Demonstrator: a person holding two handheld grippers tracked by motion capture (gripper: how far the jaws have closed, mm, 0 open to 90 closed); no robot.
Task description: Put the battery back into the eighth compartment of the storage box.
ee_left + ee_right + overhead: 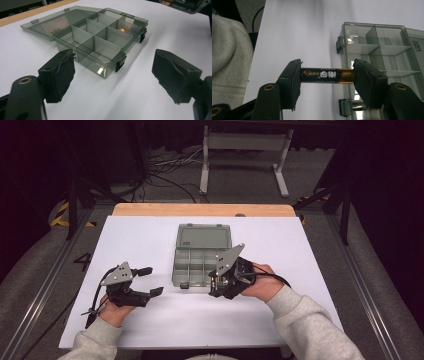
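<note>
just off the near right corner of the open compartment box [382,50], right gripper [327,75] clamps a battery [325,75] end to end, long axis spanning pad to pad, gold end toward the box; left gripper [112,75] jaws apart, empty.

Grey carpet floor [240,175]; white stand [245,142]; cables [165,170]; dark surroundings.

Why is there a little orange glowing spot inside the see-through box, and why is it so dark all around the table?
In the left gripper view the orange spot looks like a light reflected in the clear box; a white glare patch sits on its front wall. In the high view the white table is brightly lit while the floor behind stays dim. In the right gripper view the battery is sharp.
</note>
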